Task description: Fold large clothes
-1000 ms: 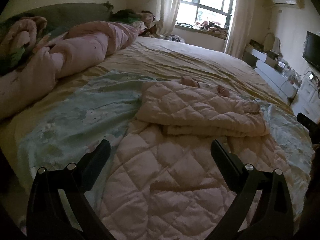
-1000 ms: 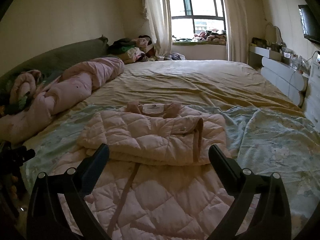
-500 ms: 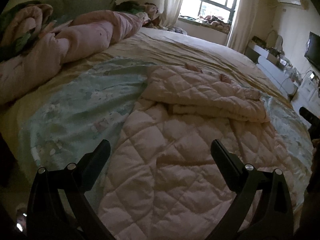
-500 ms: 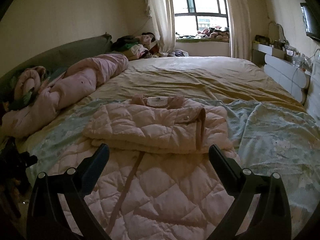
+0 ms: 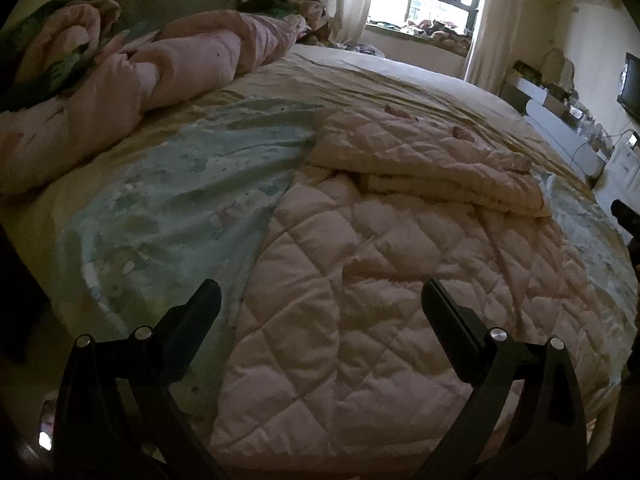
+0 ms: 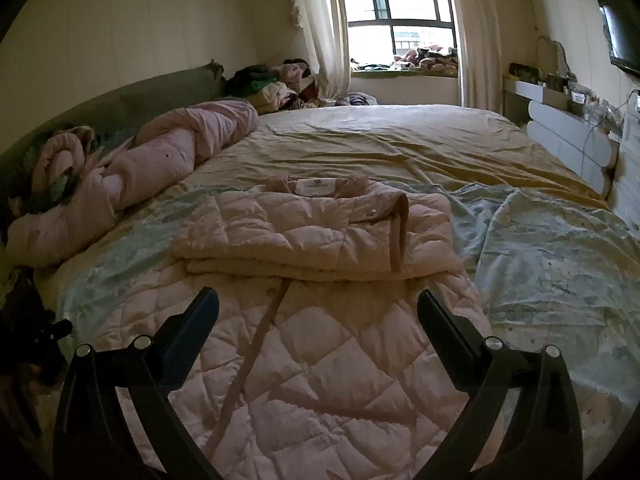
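- Pale pink quilted coat [image 6: 320, 280] lay spread on the light blue patterned sheet [image 6: 552, 264] of the bed, its upper part folded down over the lower part, with the white collar label [image 6: 314, 187] facing up.
- Left gripper [image 5: 320, 304] hovered over the coat's lower left edge, fingers spread wide and empty; compared with a second earlier, it had moved lower and nearer the fabric.
- Right gripper [image 6: 318, 312] hung released above the coat's lower half, slightly closer than before.
- Rolled pink duvet [image 6: 160, 168] lay along the left side.
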{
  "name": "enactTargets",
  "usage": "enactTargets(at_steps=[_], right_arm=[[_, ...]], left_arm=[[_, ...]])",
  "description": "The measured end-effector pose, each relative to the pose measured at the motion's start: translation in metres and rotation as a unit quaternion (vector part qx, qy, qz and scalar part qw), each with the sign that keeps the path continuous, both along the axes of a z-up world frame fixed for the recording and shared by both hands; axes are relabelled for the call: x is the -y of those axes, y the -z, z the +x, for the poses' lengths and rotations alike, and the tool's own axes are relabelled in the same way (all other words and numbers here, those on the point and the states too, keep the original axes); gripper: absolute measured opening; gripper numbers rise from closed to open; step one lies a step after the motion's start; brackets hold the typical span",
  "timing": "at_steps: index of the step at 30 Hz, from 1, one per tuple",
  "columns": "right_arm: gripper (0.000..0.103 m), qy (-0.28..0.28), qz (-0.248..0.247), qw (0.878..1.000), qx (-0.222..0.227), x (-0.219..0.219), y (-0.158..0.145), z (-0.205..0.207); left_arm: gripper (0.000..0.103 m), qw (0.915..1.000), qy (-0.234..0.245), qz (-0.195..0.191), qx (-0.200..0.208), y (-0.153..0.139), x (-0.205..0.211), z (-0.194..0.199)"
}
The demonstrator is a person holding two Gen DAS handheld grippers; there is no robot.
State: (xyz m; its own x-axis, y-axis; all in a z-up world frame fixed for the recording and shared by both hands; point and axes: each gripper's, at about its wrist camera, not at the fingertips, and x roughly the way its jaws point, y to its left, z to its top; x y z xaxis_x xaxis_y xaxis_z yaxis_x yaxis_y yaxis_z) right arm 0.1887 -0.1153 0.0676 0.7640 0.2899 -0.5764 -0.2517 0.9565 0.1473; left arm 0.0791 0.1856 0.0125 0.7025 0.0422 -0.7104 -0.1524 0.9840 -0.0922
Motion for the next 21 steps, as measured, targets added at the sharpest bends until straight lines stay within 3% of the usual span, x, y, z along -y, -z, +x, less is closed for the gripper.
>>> enactTargets(at_steps=[21], right_arm=[[0.099, 0.006, 0.001, 0.999, -0.041, 0.02, 0.034, -0.026]], left_arm=[[0.094, 0.9989, -0.001, -0.013, -0.044, 0.032, -0.004, -0.041]])
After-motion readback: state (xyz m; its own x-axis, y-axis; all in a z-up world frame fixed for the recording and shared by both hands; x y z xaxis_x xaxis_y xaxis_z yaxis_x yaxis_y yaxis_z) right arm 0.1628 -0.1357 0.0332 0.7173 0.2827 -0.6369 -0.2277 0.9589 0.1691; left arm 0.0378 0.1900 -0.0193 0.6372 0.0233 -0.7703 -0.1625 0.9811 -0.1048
